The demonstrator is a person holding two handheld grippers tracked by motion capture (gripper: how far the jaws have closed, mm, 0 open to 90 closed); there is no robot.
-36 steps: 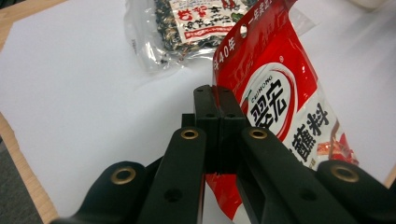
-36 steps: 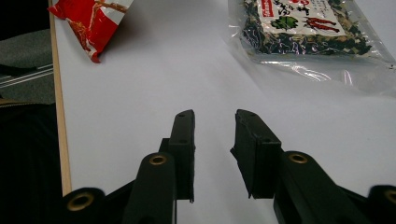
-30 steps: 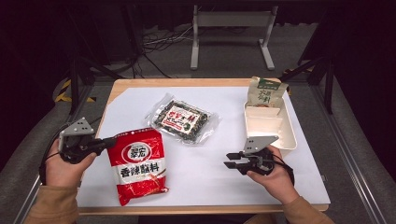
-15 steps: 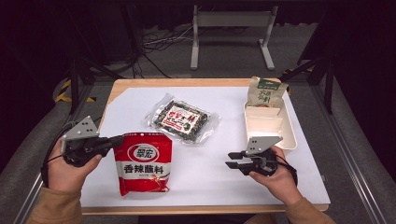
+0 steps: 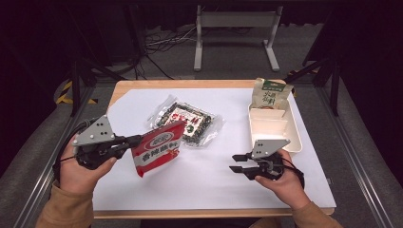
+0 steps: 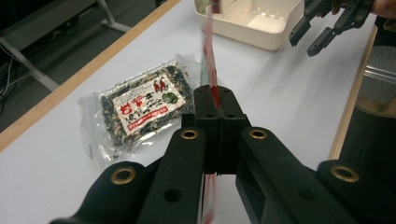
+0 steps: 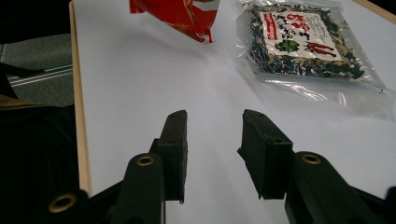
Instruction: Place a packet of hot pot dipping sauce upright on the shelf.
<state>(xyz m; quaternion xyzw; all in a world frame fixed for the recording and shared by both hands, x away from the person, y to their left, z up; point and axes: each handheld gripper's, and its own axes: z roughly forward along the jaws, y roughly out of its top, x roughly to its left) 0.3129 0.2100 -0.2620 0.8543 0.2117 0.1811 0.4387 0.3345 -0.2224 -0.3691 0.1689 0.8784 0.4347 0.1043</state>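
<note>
Red seasoning packet held edge-on in left tongs, lifted off tabletop. Soft, light, slippery film; grip at seam advised. Right tongs part-open, jaws just widened, nothing between.

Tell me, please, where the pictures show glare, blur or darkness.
High view: the floor around the table is dark, the white sheet bright. Left gripper view: the red packet is edge-on and smeared. Right gripper view: glare streaks on the clear packet; the open right gripper looks soft.
</note>
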